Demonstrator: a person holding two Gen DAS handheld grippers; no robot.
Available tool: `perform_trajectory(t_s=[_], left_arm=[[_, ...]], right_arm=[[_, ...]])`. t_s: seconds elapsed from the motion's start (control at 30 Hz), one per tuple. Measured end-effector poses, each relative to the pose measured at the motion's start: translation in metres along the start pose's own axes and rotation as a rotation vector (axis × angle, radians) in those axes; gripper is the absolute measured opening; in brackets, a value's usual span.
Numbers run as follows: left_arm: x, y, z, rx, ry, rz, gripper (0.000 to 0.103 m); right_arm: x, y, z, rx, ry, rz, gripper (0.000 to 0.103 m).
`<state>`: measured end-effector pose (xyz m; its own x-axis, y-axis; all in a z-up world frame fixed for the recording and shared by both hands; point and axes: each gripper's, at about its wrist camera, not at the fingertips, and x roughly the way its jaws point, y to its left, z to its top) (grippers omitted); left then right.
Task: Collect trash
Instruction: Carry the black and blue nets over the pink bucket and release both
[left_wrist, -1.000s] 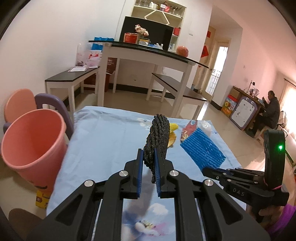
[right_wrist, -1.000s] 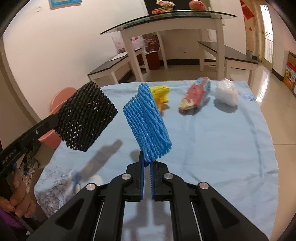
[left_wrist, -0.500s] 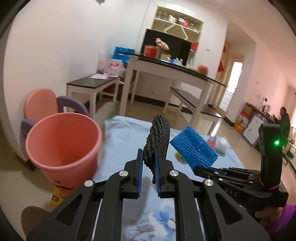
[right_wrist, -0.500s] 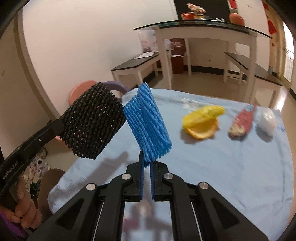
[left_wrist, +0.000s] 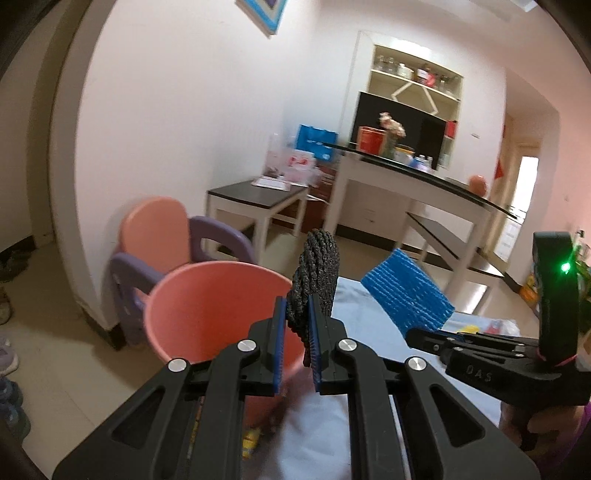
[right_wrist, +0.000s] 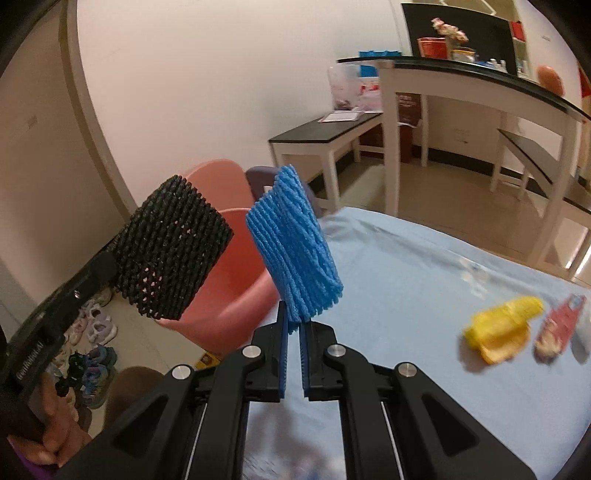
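My left gripper (left_wrist: 297, 317) is shut on a black foam net sleeve (left_wrist: 314, 273), held upright just beside the rim of a pink bin (left_wrist: 207, 306). My right gripper (right_wrist: 293, 325) is shut on a blue foam net sleeve (right_wrist: 295, 243), which also shows as the blue sleeve (left_wrist: 406, 295) to the right in the left wrist view. In the right wrist view the black sleeve (right_wrist: 173, 247) hangs in front of the pink bin (right_wrist: 236, 295), with the blue one next to it over the table's left edge.
A light blue cloth covers the table (right_wrist: 424, 273). A yellow wrapper (right_wrist: 502, 325) and a red packet (right_wrist: 559, 325) lie at its right. A pink and purple child's chair (left_wrist: 159, 236) stands behind the bin. Shoes (right_wrist: 92, 328) lie on the floor at the left.
Both grippers have swung left with their sleeves, from over the table toward the pink bin. The bin now sits right under the black sleeve, and the table trash has slid to the right edge.
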<state>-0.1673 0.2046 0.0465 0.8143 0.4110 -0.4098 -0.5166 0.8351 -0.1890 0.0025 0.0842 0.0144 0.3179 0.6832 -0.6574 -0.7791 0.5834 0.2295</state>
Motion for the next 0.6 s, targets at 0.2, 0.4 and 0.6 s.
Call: perform_trajectory(t_s=[0.2, 0.4, 0.6], left_arm=[[0.014, 0.028, 0.005, -0.039, -0.005, 0.058, 0.012], [0.027, 0.048, 0.001, -0.058, 0.016, 0.102, 0.012], [0.038, 0.065, -0.005, -0.080, 0.047, 0.124, 0.012]], right_arm=[[0.024, 0.028, 0.020, -0.041, 0.011, 0.023, 0.005], [0.051, 0.044, 0.023, -0.059, 0.051, 0.035, 0.005], [0.073, 0.055, 0.023, -0.077, 0.087, 0.038, 0.006]])
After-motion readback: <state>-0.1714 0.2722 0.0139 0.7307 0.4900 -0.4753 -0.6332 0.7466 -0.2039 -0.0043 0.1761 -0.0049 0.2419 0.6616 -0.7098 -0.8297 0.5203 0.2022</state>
